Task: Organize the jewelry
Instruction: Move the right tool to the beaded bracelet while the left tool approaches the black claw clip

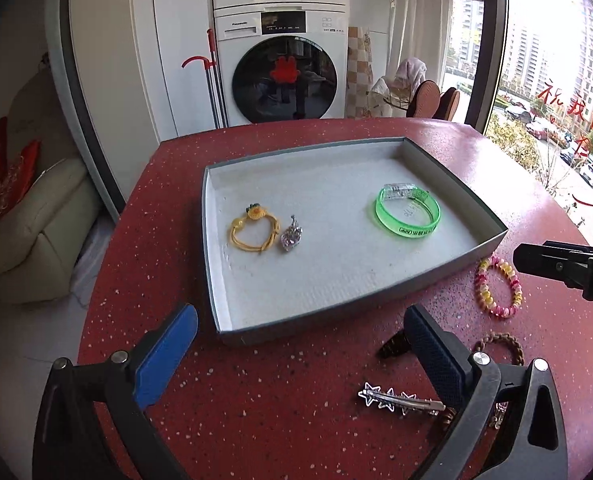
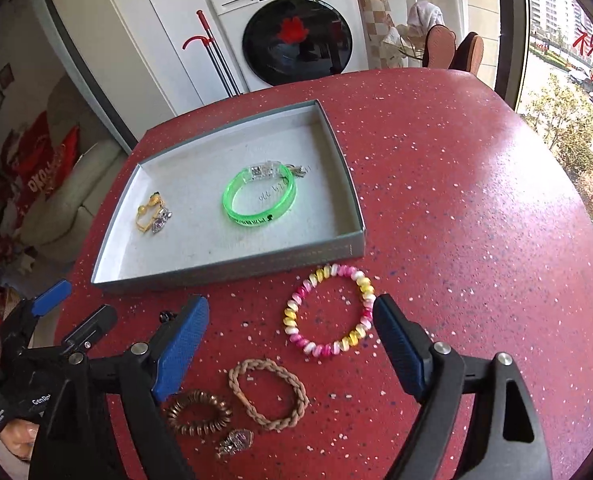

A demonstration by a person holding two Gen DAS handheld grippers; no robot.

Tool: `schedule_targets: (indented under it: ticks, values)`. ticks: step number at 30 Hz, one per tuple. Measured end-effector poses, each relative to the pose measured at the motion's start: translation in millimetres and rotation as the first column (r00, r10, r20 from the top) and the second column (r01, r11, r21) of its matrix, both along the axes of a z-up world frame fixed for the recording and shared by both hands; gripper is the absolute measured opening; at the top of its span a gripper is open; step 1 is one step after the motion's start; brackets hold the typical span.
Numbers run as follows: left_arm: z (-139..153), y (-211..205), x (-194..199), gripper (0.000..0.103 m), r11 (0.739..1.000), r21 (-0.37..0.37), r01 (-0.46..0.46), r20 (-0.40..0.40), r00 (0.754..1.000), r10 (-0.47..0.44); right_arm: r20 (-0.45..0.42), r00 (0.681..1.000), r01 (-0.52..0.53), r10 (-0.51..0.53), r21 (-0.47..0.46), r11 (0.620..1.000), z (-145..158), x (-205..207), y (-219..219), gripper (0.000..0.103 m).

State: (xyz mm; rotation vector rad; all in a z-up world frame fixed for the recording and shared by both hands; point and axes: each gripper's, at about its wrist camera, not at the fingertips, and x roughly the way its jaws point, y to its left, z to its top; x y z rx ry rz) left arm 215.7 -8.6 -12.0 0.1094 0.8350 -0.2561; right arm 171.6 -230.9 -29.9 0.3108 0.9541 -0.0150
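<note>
A shallow grey box (image 1: 456,256) (image 2: 232,266) lies on the red table. It holds a green bangle (image 1: 408,211) (image 2: 259,196), a yellow hair tie (image 1: 251,229) (image 2: 146,212) and a silver pendant (image 1: 291,236) (image 2: 161,220). On the table in front of it lie a pink-yellow spiral bracelet (image 1: 498,287) (image 2: 328,310), a braided tan bracelet (image 1: 500,346) (image 2: 268,394), a copper spiral tie (image 2: 198,412), a small charm (image 2: 236,442) and a silver star clip (image 1: 400,398). My left gripper (image 1: 296,344) is open and empty, near the box's front edge. My right gripper (image 2: 290,340) is open and empty over the loose bracelets.
A dark clip (image 1: 392,346) (image 2: 167,315) lies beside the left gripper's right finger. The right gripper's body (image 1: 568,268) shows at the right of the left view. A washing machine (image 1: 284,76) stands behind the table, a window (image 1: 556,100) to the right.
</note>
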Motion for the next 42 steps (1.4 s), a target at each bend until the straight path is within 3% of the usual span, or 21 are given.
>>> schedule_targets:
  ticks: [5,15,28,37,42]
  values:
    - [-19,-1,-9,0.103,0.999,-0.036,-0.04,-0.096,0.995,0.036,-0.044,0.999,0.027,-0.027,-0.019,0.999,-14,-15,-10,0.086]
    - [-27,-36,-17,0.103,0.998,0.004,0.056,-0.066,0.996,-0.056,-0.083,0.991,0.104,-0.106,-0.018,0.994,-30,-21,-39,0.086]
    - [-37,-53,-8,0.103,0.996,0.035,0.08,-0.086,0.993,-0.077,-0.101,0.991,0.082,-0.09,-0.077,0.994,-42,0,-30,0.086]
    - [-39,-62,-5,0.098,0.993,0.05,0.103,-0.085,0.991,-0.099,-0.099,0.992,0.058,-0.076,-0.179,0.982,-46,12,-17,0.072]
    - [-42,-63,-5,0.082,0.993,0.053,0.108,-0.095,0.99,-0.103,-0.096,0.995,0.015,-0.038,-0.233,0.972,-46,13,-8,0.06]
